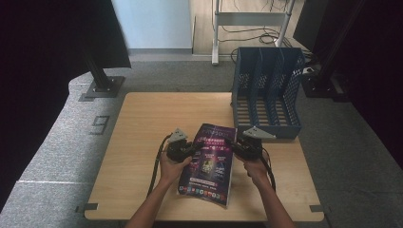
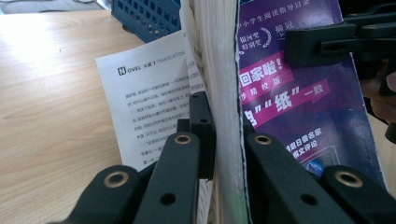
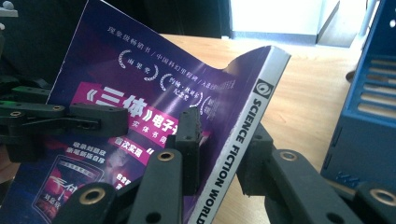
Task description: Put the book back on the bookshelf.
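Note:
A purple magazine (image 1: 209,161) with a white spine is held a little above the wooden table (image 1: 138,123), its cover facing up. My left gripper (image 1: 192,148) is shut on its left edge. In the left gripper view the jaws (image 2: 227,119) clamp the thick stack of pages, and a loose white printed page (image 2: 149,102) hangs out below. My right gripper (image 1: 234,145) is shut on the right edge. In the right gripper view its jaws (image 3: 224,128) pinch the magazine (image 3: 140,84) at the spine, and the cover bows upward between the two grips.
A blue mesh file rack (image 1: 268,90) with upright dividers stands at the table's back right, close to my right gripper. Black stand bases sit on the grey carpet at the back left (image 1: 102,85) and far right.

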